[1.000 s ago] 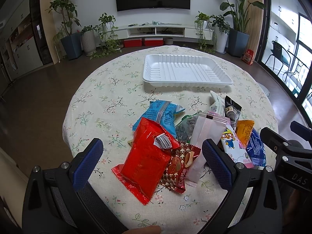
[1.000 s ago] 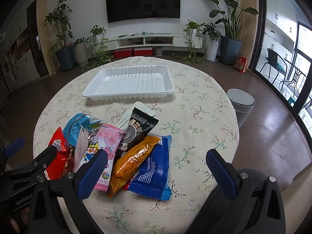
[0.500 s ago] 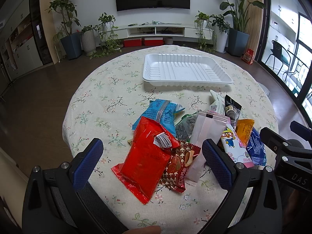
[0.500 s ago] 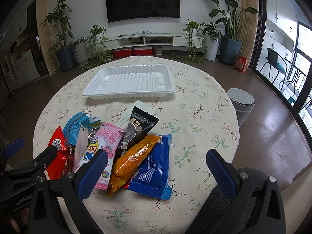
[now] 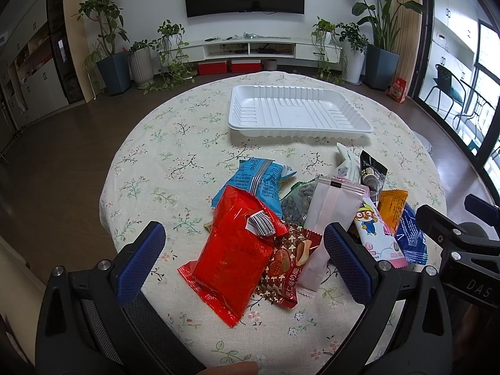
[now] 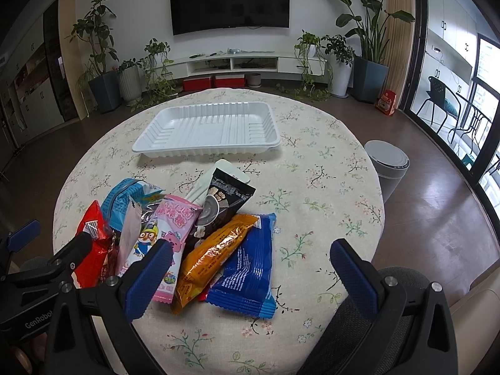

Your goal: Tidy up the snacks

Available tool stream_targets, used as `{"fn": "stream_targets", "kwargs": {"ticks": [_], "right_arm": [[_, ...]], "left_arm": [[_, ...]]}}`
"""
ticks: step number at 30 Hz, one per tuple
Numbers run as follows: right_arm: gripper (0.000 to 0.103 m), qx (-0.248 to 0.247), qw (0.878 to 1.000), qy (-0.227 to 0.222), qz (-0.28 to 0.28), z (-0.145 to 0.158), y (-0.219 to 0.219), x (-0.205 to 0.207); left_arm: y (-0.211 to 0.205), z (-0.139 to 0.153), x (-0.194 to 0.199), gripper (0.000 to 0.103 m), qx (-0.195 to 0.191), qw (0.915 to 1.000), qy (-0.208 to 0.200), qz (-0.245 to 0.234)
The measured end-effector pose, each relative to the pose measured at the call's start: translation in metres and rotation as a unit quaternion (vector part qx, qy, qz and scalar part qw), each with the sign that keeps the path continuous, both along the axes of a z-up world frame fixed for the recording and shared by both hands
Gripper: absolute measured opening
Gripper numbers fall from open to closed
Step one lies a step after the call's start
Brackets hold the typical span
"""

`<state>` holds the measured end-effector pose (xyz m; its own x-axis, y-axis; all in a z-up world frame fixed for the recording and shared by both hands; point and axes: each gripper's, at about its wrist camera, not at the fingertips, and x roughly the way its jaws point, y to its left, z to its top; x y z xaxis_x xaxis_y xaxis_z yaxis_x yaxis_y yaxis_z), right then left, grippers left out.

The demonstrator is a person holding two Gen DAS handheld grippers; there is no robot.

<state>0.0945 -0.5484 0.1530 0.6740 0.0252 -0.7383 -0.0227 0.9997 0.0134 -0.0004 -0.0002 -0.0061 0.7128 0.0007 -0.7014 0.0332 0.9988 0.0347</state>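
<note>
A pile of snack packets lies on the near side of a round floral table (image 5: 175,143). It holds a red bag (image 5: 234,250), a light blue bag (image 5: 259,181), a pink-white packet (image 5: 328,218), an orange bar (image 6: 215,253) and a dark blue packet (image 6: 247,265). An empty white tray (image 5: 297,111) sits beyond the pile; it also shows in the right wrist view (image 6: 209,128). My left gripper (image 5: 243,262) is open and empty, hovering over the red bag. My right gripper (image 6: 250,278) is open and empty over the orange and blue packets.
A grey bin (image 6: 387,162) stands on the floor to the right of the table. Potted plants, a TV stand and a wall TV line the far wall. The table edge runs close below both grippers.
</note>
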Motion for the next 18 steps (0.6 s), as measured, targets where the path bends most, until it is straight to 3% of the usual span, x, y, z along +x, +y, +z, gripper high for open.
{"fn": "stream_targets", "kwargs": {"ticks": [15, 18], "right_arm": [[0.103, 0.001, 1.0, -0.001, -0.003, -0.002, -0.002, -0.001], [0.103, 0.003, 1.0, -0.005, -0.007, -0.004, -0.007, -0.005]], "left_arm": [[0.006, -0.01, -0.004, 0.103, 0.003, 0.9999, -0.001, -0.015], [0.02, -0.019, -0.003, 0.103, -0.02, 0.9993, 0.003, -0.032]]}}
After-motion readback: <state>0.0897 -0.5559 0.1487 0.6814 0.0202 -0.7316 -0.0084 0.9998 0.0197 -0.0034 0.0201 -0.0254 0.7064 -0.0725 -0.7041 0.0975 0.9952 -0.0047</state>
